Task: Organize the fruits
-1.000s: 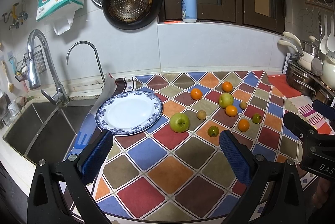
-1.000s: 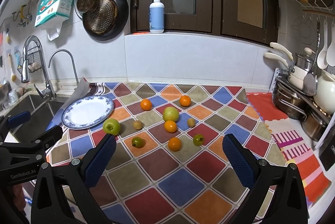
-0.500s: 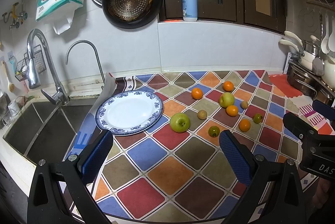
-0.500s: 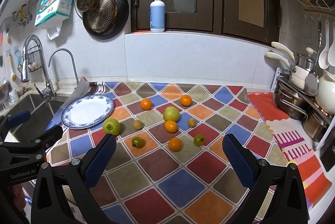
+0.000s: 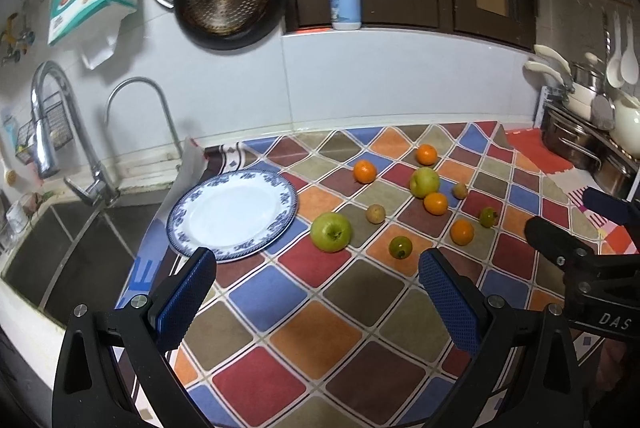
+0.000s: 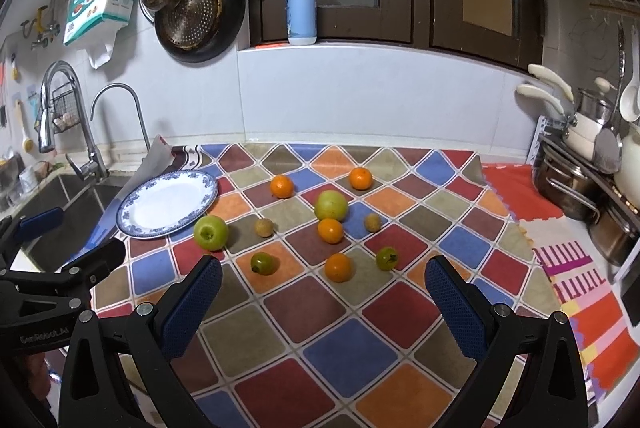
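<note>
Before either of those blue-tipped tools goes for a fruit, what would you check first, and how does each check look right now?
1. Left tool open and holding nothing: ok.
2. Right tool open and holding nothing: ok.
3. Plate bare and ready to take fruit: ok.
4. Nearest green apple sits apart from the other fruit, with room for a tool's fingers: ok.
5. Far green apple and an orange look close enough to touch, so grabbing one may nudge the other: not ok.
6. Whether the fruit goes on the plate by kind or all together: cannot tell.
</note>
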Motion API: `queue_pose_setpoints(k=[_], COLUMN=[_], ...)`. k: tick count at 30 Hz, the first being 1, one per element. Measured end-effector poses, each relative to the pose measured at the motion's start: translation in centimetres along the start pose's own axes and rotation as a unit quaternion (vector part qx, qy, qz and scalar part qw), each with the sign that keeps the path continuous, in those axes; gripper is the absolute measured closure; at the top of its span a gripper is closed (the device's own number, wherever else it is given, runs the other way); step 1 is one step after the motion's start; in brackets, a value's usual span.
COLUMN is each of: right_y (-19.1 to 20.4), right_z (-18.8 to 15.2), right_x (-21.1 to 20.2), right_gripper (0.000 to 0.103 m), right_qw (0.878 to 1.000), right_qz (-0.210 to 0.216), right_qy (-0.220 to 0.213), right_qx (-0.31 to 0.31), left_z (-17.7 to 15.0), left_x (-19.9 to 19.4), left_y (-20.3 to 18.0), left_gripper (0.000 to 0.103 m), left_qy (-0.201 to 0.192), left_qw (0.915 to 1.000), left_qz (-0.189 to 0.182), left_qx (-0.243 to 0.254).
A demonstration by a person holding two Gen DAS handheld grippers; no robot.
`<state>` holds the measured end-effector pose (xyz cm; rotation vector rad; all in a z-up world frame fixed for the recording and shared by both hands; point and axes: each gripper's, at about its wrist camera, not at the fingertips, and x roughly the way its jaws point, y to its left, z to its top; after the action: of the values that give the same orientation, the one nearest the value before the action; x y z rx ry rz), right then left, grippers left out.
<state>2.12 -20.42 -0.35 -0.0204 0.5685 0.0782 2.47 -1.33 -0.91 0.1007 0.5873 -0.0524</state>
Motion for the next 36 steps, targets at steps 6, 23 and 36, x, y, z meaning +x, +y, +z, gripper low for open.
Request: queue_pose_setpoints(k=[6, 23, 36], right_y=[-0.6, -1.8, -2.6], right_z=[-0.1, -0.3, -1.5], right_x=[1.7, 9.7, 15.2], right_gripper=[0.002, 0.029, 0.046], right_qw=[1.0, 0.996, 0.987], right_qz=[0.003, 0.028, 0.043], right_qy=[0.011, 0.09, 0.152], right_qx=[-0.001, -0.005, 0.008], left_z=[0.4, 0.6, -0.7], left_x=[1.4, 9.3, 15.1], left_y=[-1.4, -5.0, -6.6], left_gripper=[0.009, 0.033, 0.048], left_qy=[-0.014, 0.039, 0.109], left_qw=[0.9991, 0.9901, 0.9799], left_qz=[-0.013, -0.083, -0.125], left_qx=[0.037, 0.107, 0.111])
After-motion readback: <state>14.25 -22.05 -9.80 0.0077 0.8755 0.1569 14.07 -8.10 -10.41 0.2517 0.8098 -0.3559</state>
